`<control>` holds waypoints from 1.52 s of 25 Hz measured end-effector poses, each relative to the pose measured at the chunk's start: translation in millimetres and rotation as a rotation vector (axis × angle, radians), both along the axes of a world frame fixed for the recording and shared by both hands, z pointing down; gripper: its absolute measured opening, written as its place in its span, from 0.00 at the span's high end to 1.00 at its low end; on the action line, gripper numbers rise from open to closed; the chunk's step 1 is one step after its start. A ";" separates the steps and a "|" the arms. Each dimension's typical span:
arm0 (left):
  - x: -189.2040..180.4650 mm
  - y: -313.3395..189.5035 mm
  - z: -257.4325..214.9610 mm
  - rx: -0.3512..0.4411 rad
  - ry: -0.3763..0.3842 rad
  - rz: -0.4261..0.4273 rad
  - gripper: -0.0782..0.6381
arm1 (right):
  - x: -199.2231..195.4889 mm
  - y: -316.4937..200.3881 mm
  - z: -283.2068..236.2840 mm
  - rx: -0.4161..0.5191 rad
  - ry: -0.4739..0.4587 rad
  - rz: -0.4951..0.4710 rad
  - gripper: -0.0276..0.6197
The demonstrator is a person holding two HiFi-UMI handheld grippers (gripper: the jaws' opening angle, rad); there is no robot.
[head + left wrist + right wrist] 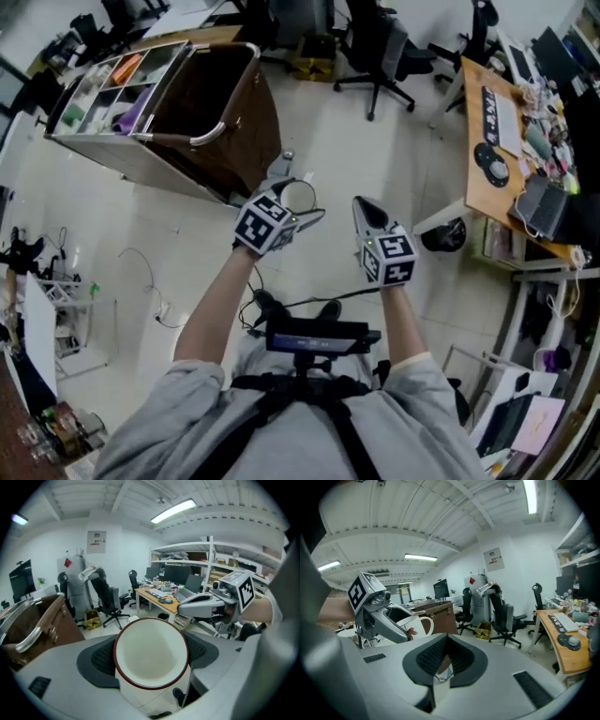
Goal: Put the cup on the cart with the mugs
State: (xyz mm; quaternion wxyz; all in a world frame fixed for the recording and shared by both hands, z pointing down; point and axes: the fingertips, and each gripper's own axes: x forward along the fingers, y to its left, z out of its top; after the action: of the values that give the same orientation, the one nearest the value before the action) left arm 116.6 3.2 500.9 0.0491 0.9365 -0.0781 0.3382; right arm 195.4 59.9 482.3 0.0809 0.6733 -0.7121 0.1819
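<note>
Cup (151, 656) clamped in left gripper (300, 212), mouth toward cam, likely for carry to cart (202, 131) ahead; right gripper (443, 666) closed, empty, idle alongside.

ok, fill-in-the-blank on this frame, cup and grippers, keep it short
1. The cup sits between the jaws of the ___ gripper.
2. The cup's rim is dark ___.
3. The right gripper holds ___.
4. The bag on the cart is ___.
Missing: left; red; nothing; brown.

One cup (151, 656) and one cart (234, 122)
</note>
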 end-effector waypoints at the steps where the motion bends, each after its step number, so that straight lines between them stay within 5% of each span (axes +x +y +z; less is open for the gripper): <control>1: -19.0 -11.1 -0.4 0.000 -0.001 -0.032 0.32 | -17.4 -13.3 -0.9 0.003 0.000 -0.032 0.95; 15: -274.7 -149.9 7.5 -0.016 -0.007 -0.398 0.32 | -245.9 -166.6 -11.1 0.029 0.006 -0.358 0.95; 29: -478.0 -246.3 -3.5 0.006 0.019 -0.674 0.32 | -448.1 -284.8 -16.9 0.041 0.015 -0.648 0.95; 38: -566.7 -317.7 -2.7 -0.005 0.029 -0.906 0.32 | -542.2 -377.9 -9.3 0.029 0.012 -0.902 0.95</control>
State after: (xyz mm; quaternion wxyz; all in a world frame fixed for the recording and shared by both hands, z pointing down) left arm -450.1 -314.5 498.2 0.1954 0.8125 -0.4785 0.2697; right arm -346.8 -318.0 473.0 0.1470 0.2977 -0.9363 0.1145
